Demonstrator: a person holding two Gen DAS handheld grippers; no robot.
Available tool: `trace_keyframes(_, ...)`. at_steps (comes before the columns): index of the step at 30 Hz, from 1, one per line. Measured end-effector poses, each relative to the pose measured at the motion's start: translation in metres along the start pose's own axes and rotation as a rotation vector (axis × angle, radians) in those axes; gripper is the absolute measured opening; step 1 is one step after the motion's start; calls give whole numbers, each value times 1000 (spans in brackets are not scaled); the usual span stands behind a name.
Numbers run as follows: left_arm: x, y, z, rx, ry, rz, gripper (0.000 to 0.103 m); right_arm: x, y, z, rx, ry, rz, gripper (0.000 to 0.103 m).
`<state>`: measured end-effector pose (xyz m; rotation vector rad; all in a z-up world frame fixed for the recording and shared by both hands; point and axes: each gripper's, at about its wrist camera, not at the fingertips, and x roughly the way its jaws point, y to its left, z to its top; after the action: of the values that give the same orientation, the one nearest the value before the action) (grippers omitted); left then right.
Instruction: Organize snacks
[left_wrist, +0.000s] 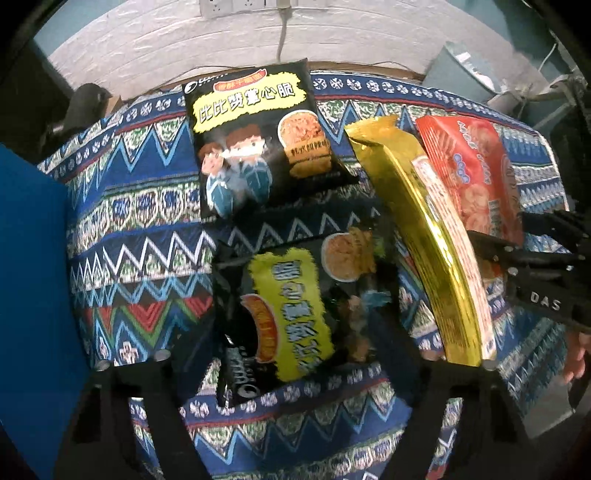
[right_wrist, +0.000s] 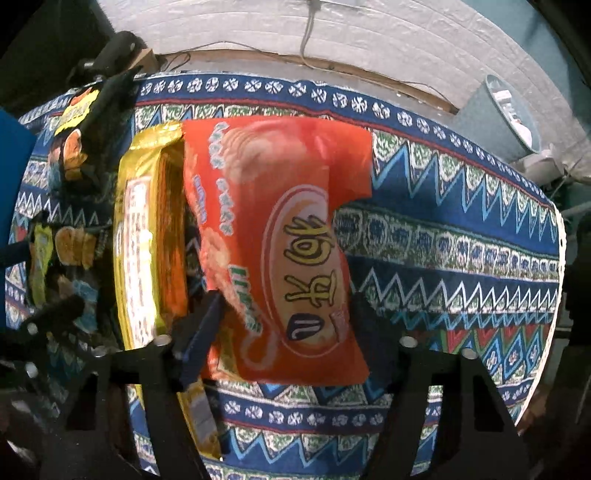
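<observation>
A table covered with a blue zigzag cloth (left_wrist: 147, 236) is seen from above by both cameras.

In the left wrist view, the left gripper (left_wrist: 295, 317) is pointed straight down at a black snack bag with a yellow label (left_wrist: 291, 314). This near bag is seen between the two black fingers, which stand apart on each side of it. Whether the pads are pressed on the bag cannot be told, because the tips are dark and blurred. A second black snack bag (left_wrist: 255, 136), with cartoon children on it, is laid flat on the cloth farther back, near the wall. A long gold packet (left_wrist: 424, 221) is laid just to the right of both black bags, and an orange-red bag (left_wrist: 469, 166) is set touching its far side.

In the right wrist view, the right gripper (right_wrist: 284, 306) is placed over the same orange-red bag (right_wrist: 280, 240). The bag is seen between its fingers, and the blue-tipped finger (right_wrist: 199, 332) is right at the bag's left edge. A firm hold cannot be made out. The gold packet (right_wrist: 147, 240) is laid just beside the bag, on its left.

A grey bin (right_wrist: 498, 114) is stood past the table's far corner.
</observation>
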<state>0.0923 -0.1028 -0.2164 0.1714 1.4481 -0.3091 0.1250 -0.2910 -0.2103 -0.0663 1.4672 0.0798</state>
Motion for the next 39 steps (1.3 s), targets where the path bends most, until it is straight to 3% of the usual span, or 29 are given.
trace_keyframes(3, -3, 4, -9, 14, -2, -7, 72, -3, -1, -9, -13, 4, 1, 57)
trace_keyframes(10, -19, 17, -36, 35, 12, 20, 71, -8, -17, -37, 24, 59, 11, 56)
trace_keyframes(13, -21, 23, -42, 8, 24, 42, 81, -16, -26, -49, 58, 44, 21, 59)
trace_keyframes(15, -18, 23, -42, -6, 34, 35, 82, -22, -32, -50, 85, 16, 36, 78)
trace_keyframes(22, -10, 20, -45, -64, 42, 22, 94, -17, -41, -41, 154, -22, 72, 78)
trace_keyframes(25, -5, 7, -43, -38, 47, 44, 100, -6, -39, -33, 155, -13, 64, 78)
trace_keyframes(32, 6, -19, -41, 60, 10, 123, 101, 6, -29, -27, 126, -24, 32, 78)
trace_keyframes(35, 2, -30, -45, 89, -21, 132, 87, 8, -17, -26, 91, -32, -1, 78)
trace_keyframes(37, -2, -37, -47, 113, -33, 127, 64, 8, -8, -27, 62, -39, -12, 73)
trace_keyframes(38, -3, -40, -48, 121, -32, 117, 59, 7, -5, -27, 55, -41, -7, 66)
trace_keyframes(39, -4, -41, -49, 127, -33, 108, 47, 7, -2, -27, 45, -37, -5, 60)
